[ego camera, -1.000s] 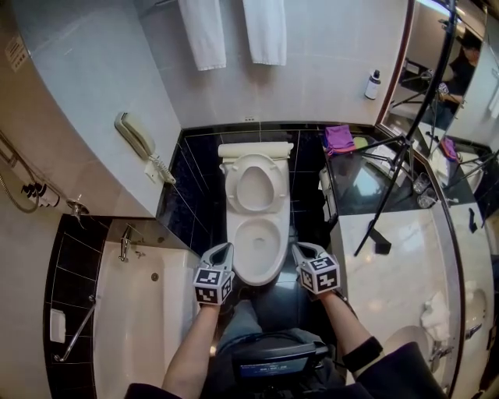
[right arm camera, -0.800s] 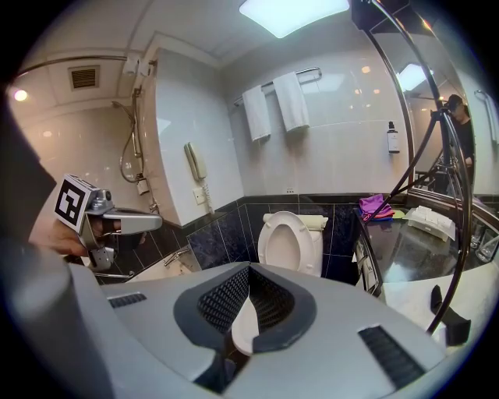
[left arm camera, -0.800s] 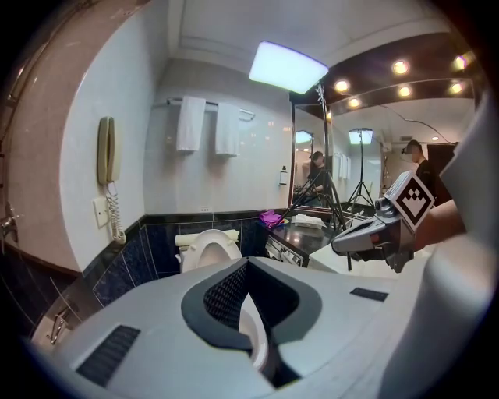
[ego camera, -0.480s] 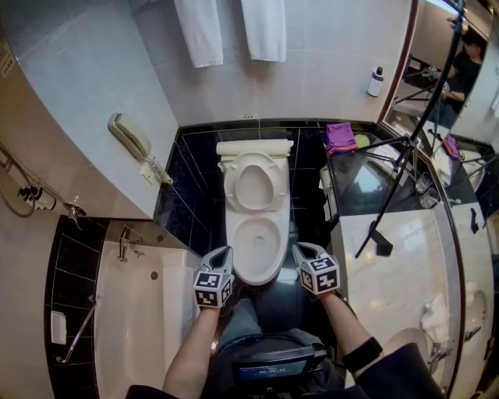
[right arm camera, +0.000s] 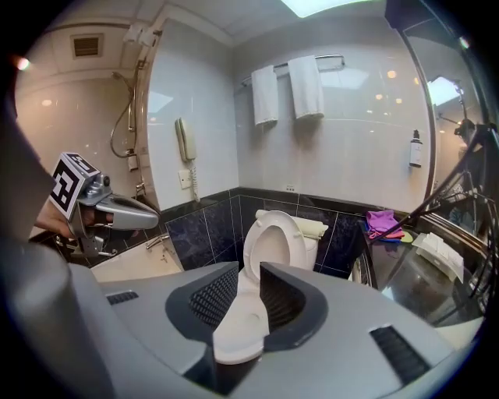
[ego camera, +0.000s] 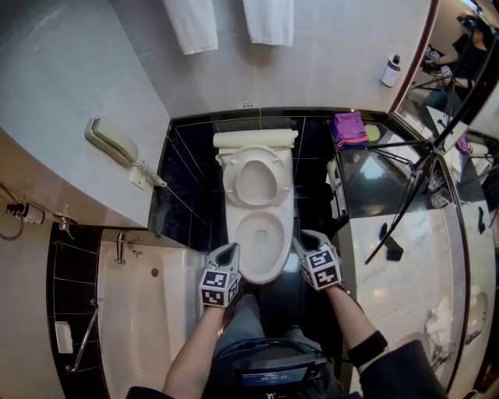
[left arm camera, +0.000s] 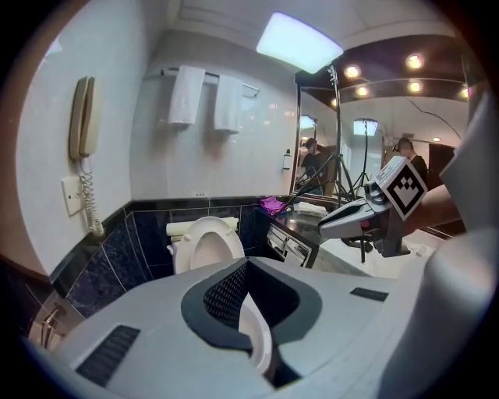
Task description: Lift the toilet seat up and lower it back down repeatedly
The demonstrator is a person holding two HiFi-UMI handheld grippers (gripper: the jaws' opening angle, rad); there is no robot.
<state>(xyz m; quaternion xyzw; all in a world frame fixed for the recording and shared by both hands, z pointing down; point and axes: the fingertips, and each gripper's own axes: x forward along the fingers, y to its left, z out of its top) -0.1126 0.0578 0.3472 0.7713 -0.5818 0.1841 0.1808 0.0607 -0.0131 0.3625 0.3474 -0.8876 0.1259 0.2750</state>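
White oval toilet seat [ego camera: 258,181] is up, so lowering's next.
Left gripper [ego camera: 231,249] spread, right gripper [ego camera: 305,237] just been opening, nothing pinched, both flanking the white ceramic bowl [ego camera: 262,273] front. I'd reach for the seat's top edge.

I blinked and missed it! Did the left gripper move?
Yes, slightly: the left gripper edged forward and down, nearer the toilet bowl rim.

Toilet seat [ego camera: 231,179] white. Tiles [ego camera: 187,179] around it black-blue, marbled. Purple cloth [ego camera: 349,127] at 1 o'clock. White towels [ego camera: 269,19] at 12. Cream phone [ego camera: 109,142] at 10.
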